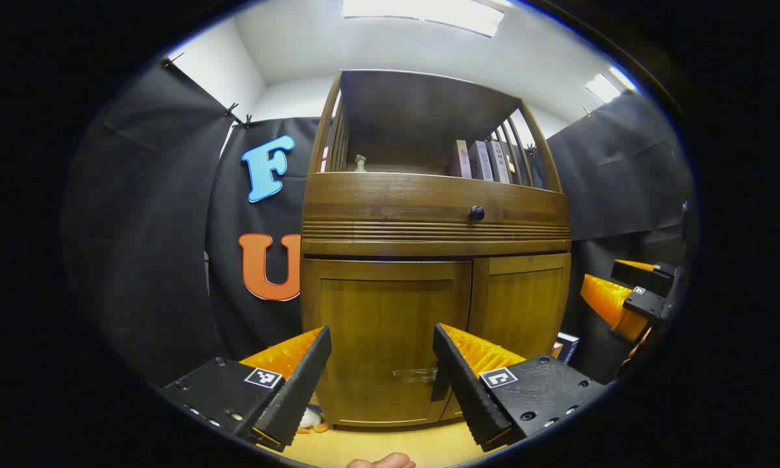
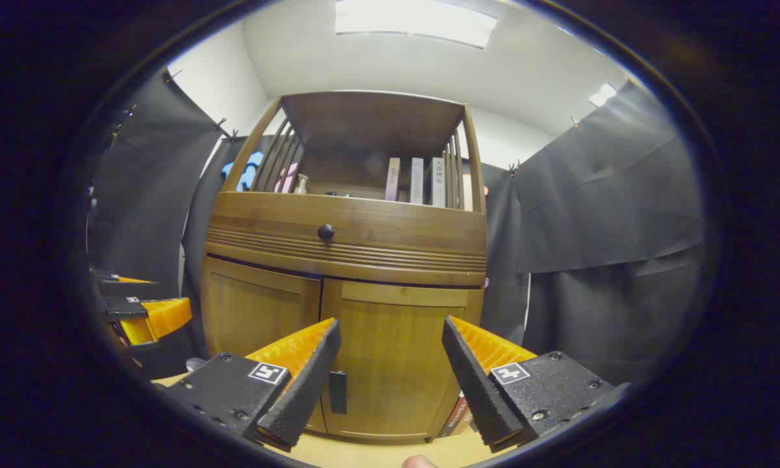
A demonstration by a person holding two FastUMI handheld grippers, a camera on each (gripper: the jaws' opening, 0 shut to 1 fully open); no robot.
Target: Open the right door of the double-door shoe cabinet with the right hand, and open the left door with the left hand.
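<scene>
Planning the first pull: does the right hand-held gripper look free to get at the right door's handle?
Probably yes. The right hand-held gripper is open and faces the closed right door; its dark handle sits just beside the left finger, nothing between them.

Bright ceiling lights (image 1: 422,13) (fisheye-warped edges)
</scene>
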